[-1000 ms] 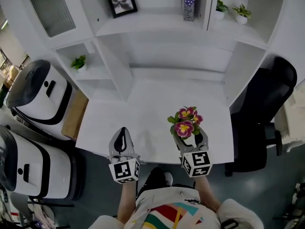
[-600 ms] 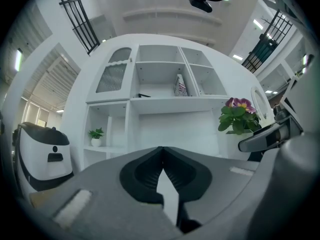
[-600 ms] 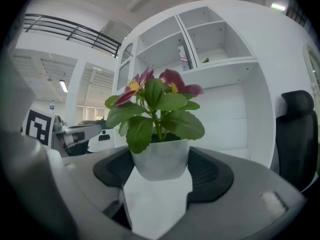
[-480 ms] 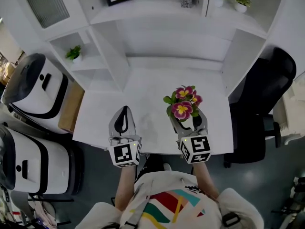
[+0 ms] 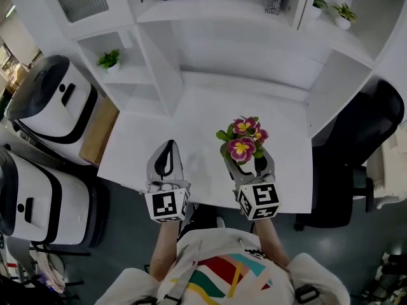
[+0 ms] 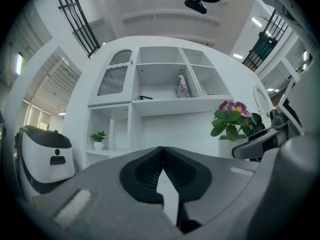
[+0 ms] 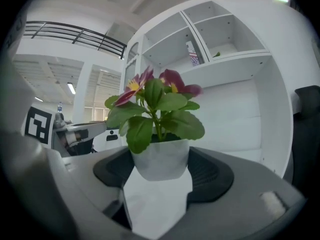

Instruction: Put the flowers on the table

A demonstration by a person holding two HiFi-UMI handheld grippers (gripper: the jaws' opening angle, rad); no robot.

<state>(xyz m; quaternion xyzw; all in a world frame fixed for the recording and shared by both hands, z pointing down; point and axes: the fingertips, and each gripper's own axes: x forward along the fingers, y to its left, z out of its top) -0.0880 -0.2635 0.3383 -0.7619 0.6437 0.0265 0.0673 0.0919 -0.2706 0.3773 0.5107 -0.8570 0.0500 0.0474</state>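
Pink and yellow flowers (image 5: 243, 142) with green leaves grow in a small white pot (image 7: 161, 159). My right gripper (image 5: 249, 164) is shut on that pot, one jaw on each side, over the right half of the white table (image 5: 203, 116). I cannot tell whether the pot's base touches the tabletop. In the right gripper view the flowers (image 7: 155, 96) stand upright just ahead of the right gripper (image 7: 161, 165). My left gripper (image 5: 168, 148) is shut and holds nothing, over the table's front left part. The left gripper view shows the left gripper (image 6: 161, 153) with its tips together and the flowers (image 6: 231, 116) off to the right.
White shelving rises behind the table, with a small potted plant (image 5: 109, 60) in a left cubby and two more plants (image 5: 343, 11) at the upper right. A black office chair (image 5: 362, 132) stands right of the table. Two white and black machines (image 5: 51, 107) stand at the left.
Both grippers have moved a little further in over the table, the right one still carrying the flower pot. The head view has shifted slightly.
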